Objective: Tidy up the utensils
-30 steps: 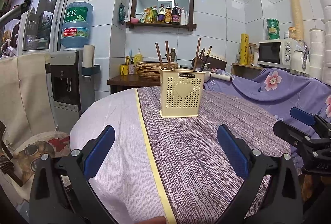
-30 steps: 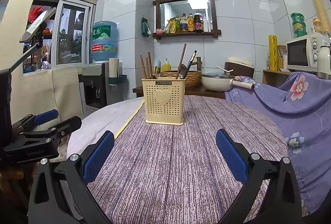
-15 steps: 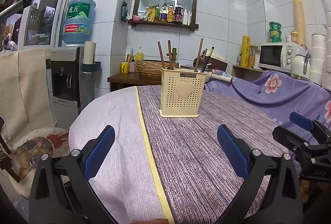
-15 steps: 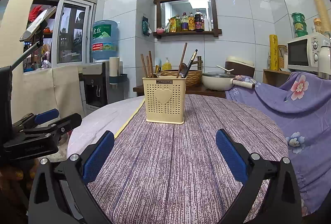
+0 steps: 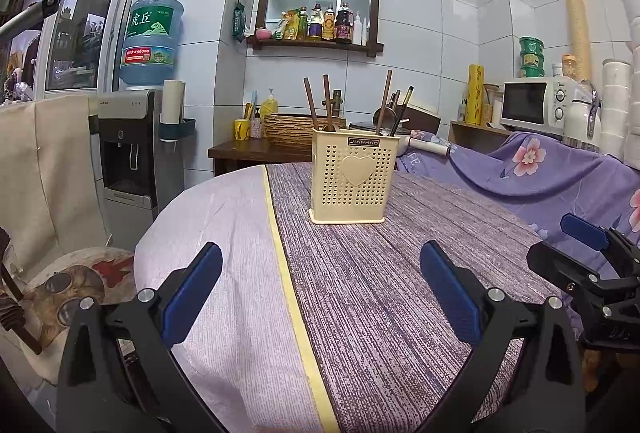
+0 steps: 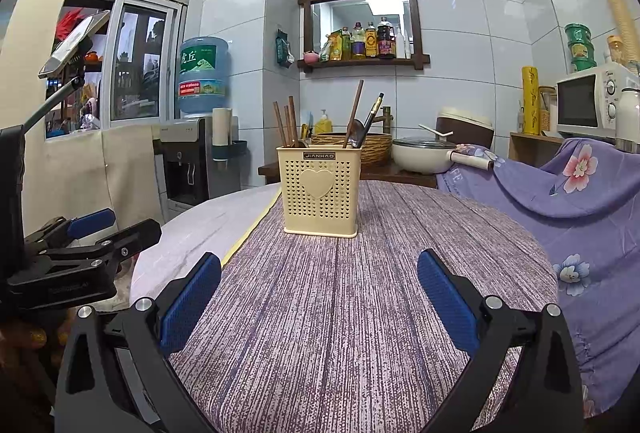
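A cream perforated utensil holder (image 5: 354, 177) with a heart on its front stands upright on the round table (image 5: 360, 293); it also shows in the right wrist view (image 6: 320, 189). Brown chopsticks (image 5: 316, 105) and a dark spoon (image 6: 356, 133) stick up out of it. My left gripper (image 5: 320, 297) is open and empty, held back from the holder above the near table. My right gripper (image 6: 318, 301) is open and empty too, also short of the holder. Each gripper shows at the edge of the other's view.
The table has a purple striped cloth with a yellow band (image 5: 288, 281) and a pale part on the left. A floral purple sheet (image 6: 580, 201) covers furniture on the right. A water dispenser (image 5: 136, 153), a side table with a basket (image 5: 296, 129) and a pot (image 6: 424, 153) stand behind.
Both views have tilted slightly, so the holder sits a little lower in frame. Both grippers stay open and empty.
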Available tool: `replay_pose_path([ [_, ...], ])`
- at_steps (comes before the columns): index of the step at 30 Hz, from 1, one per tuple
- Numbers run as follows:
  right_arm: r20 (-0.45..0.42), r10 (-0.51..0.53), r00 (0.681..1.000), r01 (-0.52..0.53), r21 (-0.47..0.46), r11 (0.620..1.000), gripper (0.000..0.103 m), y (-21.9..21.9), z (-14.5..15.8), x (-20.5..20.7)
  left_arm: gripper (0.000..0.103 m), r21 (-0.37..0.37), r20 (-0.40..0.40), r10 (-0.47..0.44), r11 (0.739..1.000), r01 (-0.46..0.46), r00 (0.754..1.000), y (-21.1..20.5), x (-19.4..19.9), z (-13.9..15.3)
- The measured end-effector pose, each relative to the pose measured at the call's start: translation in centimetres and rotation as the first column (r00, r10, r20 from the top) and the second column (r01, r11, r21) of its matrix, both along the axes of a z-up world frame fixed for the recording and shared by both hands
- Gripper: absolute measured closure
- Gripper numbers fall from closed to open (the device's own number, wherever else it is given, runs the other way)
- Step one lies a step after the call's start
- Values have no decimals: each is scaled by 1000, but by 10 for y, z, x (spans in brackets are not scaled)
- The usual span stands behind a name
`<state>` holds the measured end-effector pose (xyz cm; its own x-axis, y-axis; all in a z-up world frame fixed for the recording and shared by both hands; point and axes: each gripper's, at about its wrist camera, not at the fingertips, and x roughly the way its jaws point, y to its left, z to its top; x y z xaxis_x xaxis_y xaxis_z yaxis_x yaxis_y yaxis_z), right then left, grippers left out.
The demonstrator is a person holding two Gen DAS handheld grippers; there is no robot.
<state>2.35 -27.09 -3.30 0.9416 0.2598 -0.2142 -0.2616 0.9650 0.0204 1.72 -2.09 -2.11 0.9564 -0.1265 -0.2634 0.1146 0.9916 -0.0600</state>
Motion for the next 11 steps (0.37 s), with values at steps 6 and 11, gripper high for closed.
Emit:
replay_pose_path([
  [6, -3, 2, 1000, -2, -2, 1000, 6, 0, -2, 0, 6, 11, -11, 9, 1000, -9, 1000, 0, 2, -1],
  [11, -8, 4, 1000, -4, -3, 1000, 6, -1, -5, 0, 6, 13, -23, 7, 1000, -7, 1000, 0, 2, -2],
])
